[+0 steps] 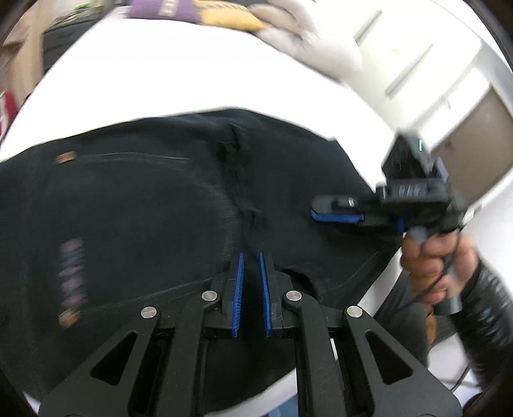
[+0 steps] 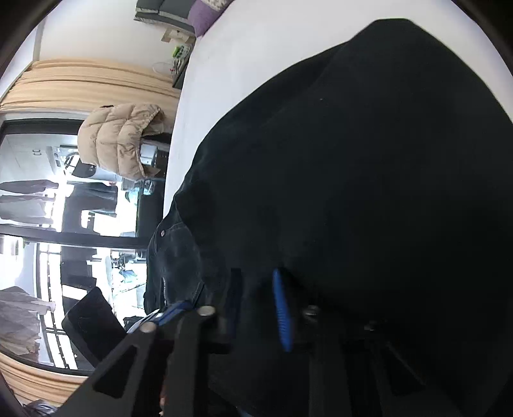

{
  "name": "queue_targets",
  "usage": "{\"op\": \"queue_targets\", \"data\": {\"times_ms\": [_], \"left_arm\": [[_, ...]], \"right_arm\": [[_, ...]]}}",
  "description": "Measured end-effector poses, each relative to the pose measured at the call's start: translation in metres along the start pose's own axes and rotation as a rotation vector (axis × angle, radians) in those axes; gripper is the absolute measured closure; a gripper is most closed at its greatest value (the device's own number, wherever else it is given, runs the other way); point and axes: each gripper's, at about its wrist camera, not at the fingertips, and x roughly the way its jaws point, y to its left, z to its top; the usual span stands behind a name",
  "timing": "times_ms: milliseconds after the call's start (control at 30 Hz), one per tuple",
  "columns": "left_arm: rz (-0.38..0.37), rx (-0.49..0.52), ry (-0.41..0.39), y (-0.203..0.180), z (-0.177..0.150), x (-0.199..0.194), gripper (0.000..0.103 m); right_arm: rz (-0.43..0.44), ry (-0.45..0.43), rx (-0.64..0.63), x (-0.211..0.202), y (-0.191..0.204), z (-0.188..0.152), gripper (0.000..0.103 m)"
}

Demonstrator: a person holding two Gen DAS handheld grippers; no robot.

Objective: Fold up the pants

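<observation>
Black pants (image 1: 144, 205) lie spread on a white table (image 1: 154, 80), seat seam running toward my left gripper (image 1: 251, 259). Its blue-padded jaws stand close together with a fold of black cloth between them at the near edge of the pants. My right gripper (image 1: 327, 213) lies on its side at the right edge of the pants, jaws closed on the fabric. In the right wrist view the pants (image 2: 352, 176) fill the frame and cloth sits between the right gripper's blue pads (image 2: 282, 314), around its tip (image 2: 256, 288).
Purple, yellow and grey clothes (image 1: 224, 16) are piled at the table's far edge. A white cabinet (image 1: 433, 64) stands at the right. In the right wrist view a tan puffer jacket (image 2: 121, 141) and windows lie beyond the table edge.
</observation>
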Motion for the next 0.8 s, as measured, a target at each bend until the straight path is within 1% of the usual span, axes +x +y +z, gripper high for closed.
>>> {"op": "queue_targets", "data": {"times_ms": [33,67,133,167,200,267,367,400,467,500,533,567,600,633,667,733,800], "left_arm": [[0.000,-0.037,-0.035,0.010,-0.001,-0.016,0.093],[-0.005,-0.066,-0.068,0.018,-0.002,-0.029,0.093],[-0.007,-0.143,-0.155,0.040,-0.003,-0.063,0.093],[-0.005,-0.202,-0.200,0.054,-0.006,-0.082,0.093],[-0.009,-0.255,-0.234,0.067,-0.008,-0.095,0.093],[-0.014,-0.384,-0.306,0.096,-0.023,-0.123,0.093],[0.019,-0.541,-0.354,0.130,-0.051,-0.150,0.093],[0.029,-0.598,-0.360,0.141,-0.062,-0.156,0.093],[0.024,-0.708,-0.358,0.159,-0.081,-0.164,0.091],[0.021,-0.768,-0.361,0.168,-0.090,-0.166,0.086],[0.014,-0.810,-0.365,0.175,-0.096,-0.167,0.075],[-0.003,-0.848,-0.375,0.181,-0.101,-0.167,0.065],[-0.013,-0.878,-0.387,0.186,-0.108,-0.169,0.035],[-0.015,-0.910,-0.400,0.187,-0.113,-0.167,0.020],[-0.018,-0.931,-0.409,0.188,-0.116,-0.164,0.019],[-0.034,-0.932,-0.382,0.188,-0.115,-0.154,0.019],[-0.044,-0.959,-0.363,0.189,-0.119,-0.146,0.019]], "right_arm": [[0.000,-0.004,0.010,-0.001,-0.003,-0.002,0.102],[-0.016,-0.006,0.020,0.000,-0.006,-0.002,0.103],[-0.037,-0.022,0.008,-0.002,-0.001,-0.004,0.103],[-0.052,-0.029,-0.011,-0.003,0.005,-0.004,0.100],[-0.048,-0.033,-0.025,-0.003,0.012,-0.004,0.098],[-0.017,-0.036,-0.064,0.002,0.031,-0.001,0.098],[0.015,-0.023,-0.120,0.014,0.054,0.004,0.098],[0.035,-0.009,-0.137,0.021,0.062,0.007,0.098],[0.052,0.014,-0.148,0.032,0.069,0.011,0.098],[0.062,0.025,-0.150,0.040,0.072,0.014,0.098],[0.072,0.033,-0.147,0.045,0.074,0.015,0.098],[0.080,0.042,-0.140,0.050,0.074,0.016,0.098],[0.081,0.049,-0.134,0.054,0.074,0.017,0.098],[0.085,0.058,-0.128,0.055,0.071,0.018,0.098],[0.091,0.067,-0.126,0.054,0.067,0.016,0.098],[0.120,0.094,-0.125,0.057,0.066,0.016,0.098],[0.123,0.105,-0.131,0.059,0.069,0.014,0.098]]}}
